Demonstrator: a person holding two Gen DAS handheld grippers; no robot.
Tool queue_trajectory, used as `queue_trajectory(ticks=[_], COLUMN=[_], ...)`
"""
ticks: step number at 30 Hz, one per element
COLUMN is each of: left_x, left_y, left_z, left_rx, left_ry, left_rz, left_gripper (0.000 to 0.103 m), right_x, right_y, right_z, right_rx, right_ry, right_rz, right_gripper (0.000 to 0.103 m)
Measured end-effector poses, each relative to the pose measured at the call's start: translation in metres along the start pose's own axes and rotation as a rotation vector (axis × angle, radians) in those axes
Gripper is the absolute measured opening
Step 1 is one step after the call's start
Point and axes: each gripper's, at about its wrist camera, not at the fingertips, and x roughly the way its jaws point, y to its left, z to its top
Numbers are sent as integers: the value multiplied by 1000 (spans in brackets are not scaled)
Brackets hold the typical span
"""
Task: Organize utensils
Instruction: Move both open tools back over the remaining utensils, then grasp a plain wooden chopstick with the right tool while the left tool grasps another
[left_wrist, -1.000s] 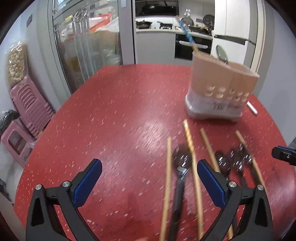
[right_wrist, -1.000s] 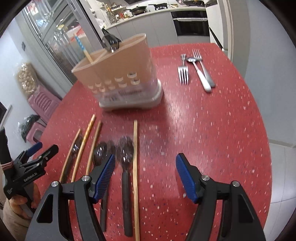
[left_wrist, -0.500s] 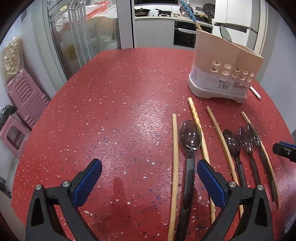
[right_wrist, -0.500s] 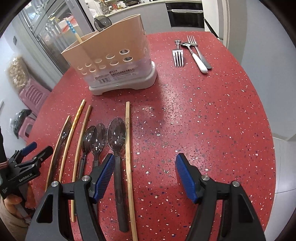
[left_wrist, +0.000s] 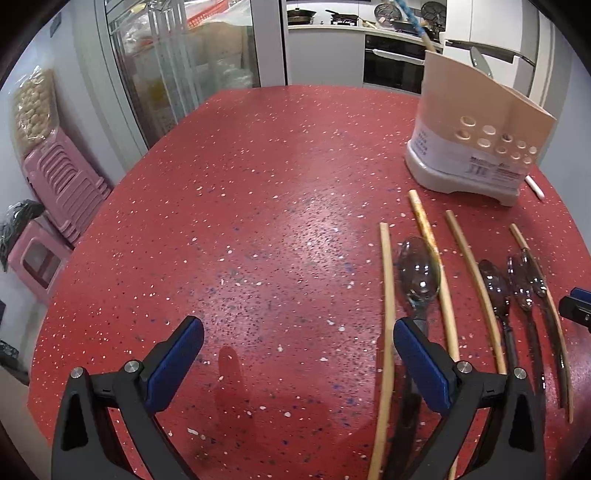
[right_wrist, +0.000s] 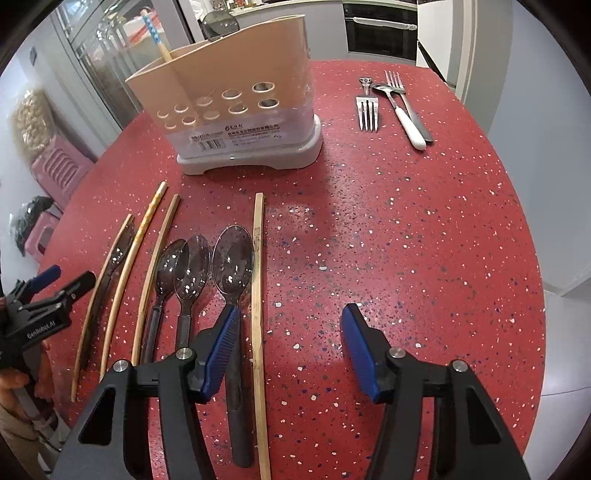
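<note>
A beige utensil holder (right_wrist: 232, 110) stands on the red table (right_wrist: 406, 240); it also shows in the left wrist view (left_wrist: 476, 136). It holds a blue-patterned chopstick (right_wrist: 157, 40) and a dark spoon (right_wrist: 218, 26). In front of it lie several wooden chopsticks (right_wrist: 257, 295) and dark clear spoons (right_wrist: 233, 264), side by side; they also show in the left wrist view (left_wrist: 419, 273). My right gripper (right_wrist: 290, 336) is open, low over the rightmost chopstick. My left gripper (left_wrist: 295, 349) is open and empty, left of the row; it also shows in the right wrist view (right_wrist: 48, 295).
Two metal forks (right_wrist: 367, 110) and a white-handled spoon (right_wrist: 402, 114) lie at the far right of the table. Pink stools (left_wrist: 55, 192) stand on the floor beyond the table's left edge. A glass cabinet and kitchen counter are behind.
Both grippers have moved lower and closer to the row of utensils. Both stay open and empty. The utensils have not moved.
</note>
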Motion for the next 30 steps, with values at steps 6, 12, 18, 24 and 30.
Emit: queue_trajectory(ticks=[6, 12, 18, 24, 30], left_x=[5, 4, 9, 14, 15], left_y=[3, 6, 0, -2, 3], left_z=[1, 3, 4, 5, 8], left_rx=[2, -3, 22, 38, 44], left_ry=[9, 8, 18, 32, 25], left_rz=[-2, -35, -39, -27, -10], left_gripper=[103, 103, 103, 103, 103], right_x=[7, 7, 10, 16, 17], right_y=[7, 7, 10, 21, 18], right_z=[-2, 0, 1, 3, 5], right_rx=[-40, -35, -55, -107, -134], right_ry=[17, 13, 23, 32, 39], right_rz=[-33, -46, -57, -102, -123], right_gripper=[57, 55, 55, 54, 54])
